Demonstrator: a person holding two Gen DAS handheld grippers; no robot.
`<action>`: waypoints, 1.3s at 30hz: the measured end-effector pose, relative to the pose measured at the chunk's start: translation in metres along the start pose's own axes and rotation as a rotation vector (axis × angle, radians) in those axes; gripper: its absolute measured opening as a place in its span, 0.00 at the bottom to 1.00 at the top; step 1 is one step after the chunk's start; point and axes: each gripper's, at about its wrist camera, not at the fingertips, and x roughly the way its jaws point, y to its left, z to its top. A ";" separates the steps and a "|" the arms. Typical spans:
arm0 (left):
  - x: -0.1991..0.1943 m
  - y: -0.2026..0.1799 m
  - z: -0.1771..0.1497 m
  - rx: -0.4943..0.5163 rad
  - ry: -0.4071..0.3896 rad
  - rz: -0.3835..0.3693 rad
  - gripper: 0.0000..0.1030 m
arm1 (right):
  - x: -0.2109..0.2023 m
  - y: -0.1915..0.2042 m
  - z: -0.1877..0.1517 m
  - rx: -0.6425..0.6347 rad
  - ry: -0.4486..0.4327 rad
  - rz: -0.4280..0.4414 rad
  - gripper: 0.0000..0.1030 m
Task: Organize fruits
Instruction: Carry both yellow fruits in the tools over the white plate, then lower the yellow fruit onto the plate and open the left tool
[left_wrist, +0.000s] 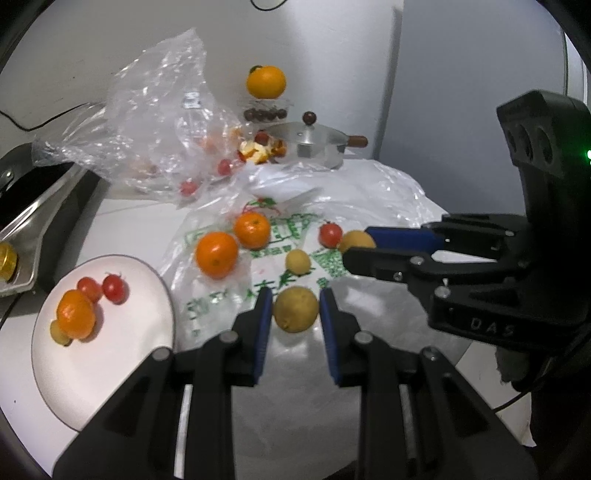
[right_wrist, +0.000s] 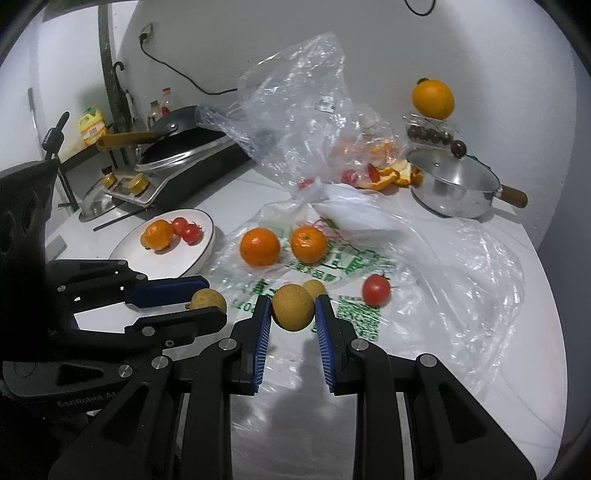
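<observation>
My left gripper is shut on a round yellow-brown fruit, held just above a printed plastic bag. Right of it, my right gripper is shut on a second yellow-brown fruit. In the right wrist view that fruit sits between the right gripper's blue pads, and the left gripper is at the left with its fruit. Two oranges, a tomato and a small yellow fruit lie on the bag. A white plate at the left holds an orange, two tomatoes and a small yellow fruit.
A crumpled clear bag with tomatoes stands behind. A steel pot with a lid sits at the back right, beside orange peel. An orange rests on a clear box of dark fruit. A stove with a pan is at the left.
</observation>
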 end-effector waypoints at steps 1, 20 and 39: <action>-0.001 0.002 -0.001 -0.003 -0.001 0.003 0.26 | 0.001 0.002 0.000 -0.002 0.000 0.001 0.26; -0.029 0.048 -0.017 -0.067 -0.037 0.062 0.26 | 0.019 0.045 0.010 -0.066 0.025 0.024 0.26; -0.015 0.108 -0.028 -0.134 -0.005 0.158 0.26 | 0.058 0.068 0.026 -0.109 0.076 0.069 0.26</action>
